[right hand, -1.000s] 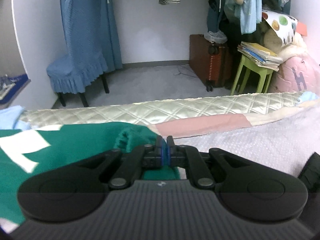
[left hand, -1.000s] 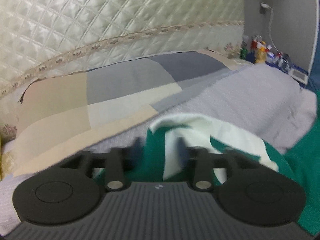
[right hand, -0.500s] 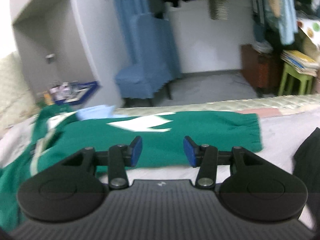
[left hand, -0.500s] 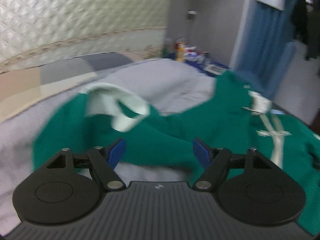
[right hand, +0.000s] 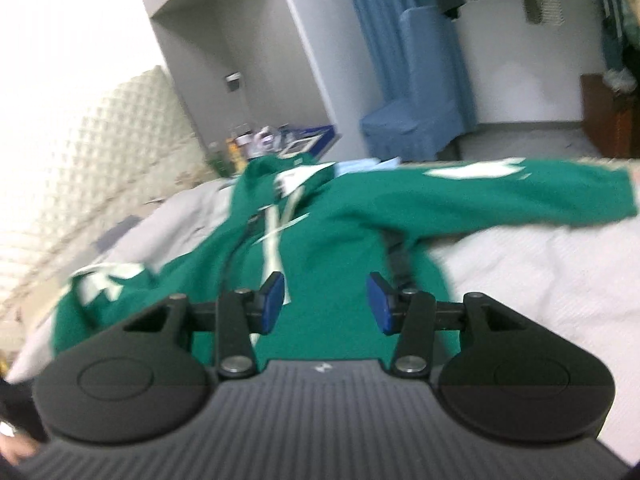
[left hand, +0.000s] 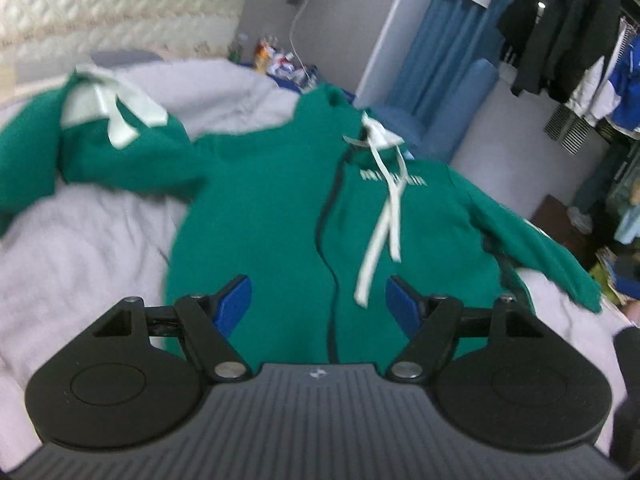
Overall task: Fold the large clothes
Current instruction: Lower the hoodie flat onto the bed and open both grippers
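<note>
Lying spread on a grey bed (left hand: 80, 248), a green zip-up hoodie (left hand: 272, 208) faces left tongs (left hand: 319, 300) and right tongs (right hand: 326, 300), both wide apart, gripping nothing.

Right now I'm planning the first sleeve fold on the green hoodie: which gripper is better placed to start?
Probably right. The right gripper, open, faces the sleeve stretched flat across the bedspread. The left gripper, also open, hovers over the hoodie body; its sleeve lies crumpled.

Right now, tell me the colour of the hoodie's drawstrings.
The drawstrings are white against the green hoodie; the left wrist view shows them best.
</note>
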